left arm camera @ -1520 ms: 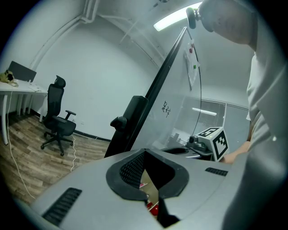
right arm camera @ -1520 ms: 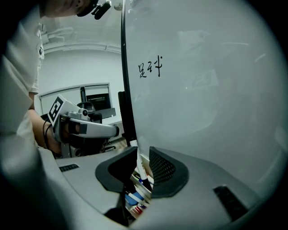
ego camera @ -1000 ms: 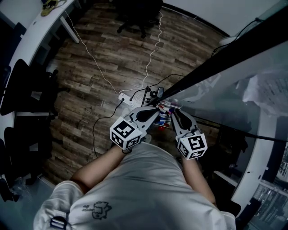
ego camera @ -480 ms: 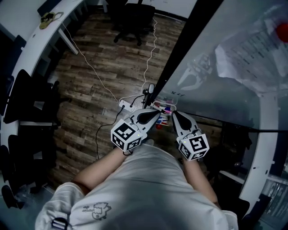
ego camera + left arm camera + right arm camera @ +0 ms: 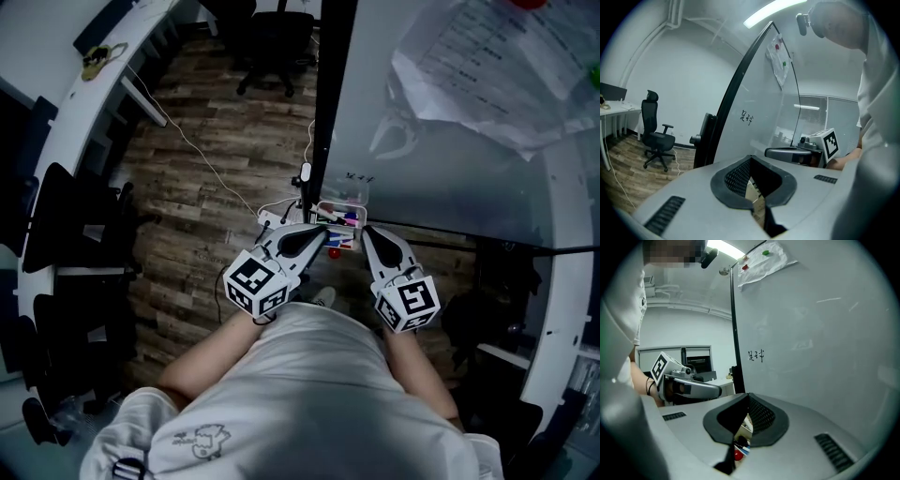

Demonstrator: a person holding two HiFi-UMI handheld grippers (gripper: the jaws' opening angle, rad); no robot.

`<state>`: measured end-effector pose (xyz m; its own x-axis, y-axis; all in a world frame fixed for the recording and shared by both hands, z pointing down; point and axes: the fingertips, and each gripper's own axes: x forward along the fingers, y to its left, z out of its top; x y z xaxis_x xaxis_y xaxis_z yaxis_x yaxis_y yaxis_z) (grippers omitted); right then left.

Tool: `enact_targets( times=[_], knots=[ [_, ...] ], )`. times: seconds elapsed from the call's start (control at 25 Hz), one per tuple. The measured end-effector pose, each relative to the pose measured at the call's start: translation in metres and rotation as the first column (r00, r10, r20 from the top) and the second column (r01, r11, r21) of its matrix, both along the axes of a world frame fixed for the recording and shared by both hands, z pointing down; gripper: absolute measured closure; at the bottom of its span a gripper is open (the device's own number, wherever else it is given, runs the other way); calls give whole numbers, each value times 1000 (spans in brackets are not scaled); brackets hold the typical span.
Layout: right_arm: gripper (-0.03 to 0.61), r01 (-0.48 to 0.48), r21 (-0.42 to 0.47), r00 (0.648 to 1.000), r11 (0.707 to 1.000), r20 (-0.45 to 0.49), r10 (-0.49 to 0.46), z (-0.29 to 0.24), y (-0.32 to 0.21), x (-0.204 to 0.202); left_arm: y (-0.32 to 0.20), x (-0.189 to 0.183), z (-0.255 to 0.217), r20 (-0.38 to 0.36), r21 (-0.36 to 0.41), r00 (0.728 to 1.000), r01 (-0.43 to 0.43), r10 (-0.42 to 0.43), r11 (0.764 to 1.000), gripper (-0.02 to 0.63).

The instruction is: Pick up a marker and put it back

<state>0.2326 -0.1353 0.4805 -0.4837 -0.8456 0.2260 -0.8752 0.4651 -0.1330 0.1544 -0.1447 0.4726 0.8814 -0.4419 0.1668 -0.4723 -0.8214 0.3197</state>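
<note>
Left gripper and right gripper are hovering by the tray, fingers closed and empty; one should be opening wide before straddling a single marker.

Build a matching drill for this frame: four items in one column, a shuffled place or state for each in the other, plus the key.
Items
1. office chair
2. paper sheets
3. marker tray
4. left gripper

Places or states
A. jaws together, holding nothing
B. high on the whiteboard
C. on the wooden floor, far from the person
D. at the whiteboard's lower edge

Pairs: 1-C, 2-B, 3-D, 4-A
</note>
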Motion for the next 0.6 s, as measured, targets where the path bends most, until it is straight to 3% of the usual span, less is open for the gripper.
enact_targets(
  times=[0.6],
  knots=[
    [568, -132, 13, 991, 991, 13, 131, -14, 28, -56, 22, -71, -20, -12, 23, 995, -96, 96, 995, 609]
  ],
)
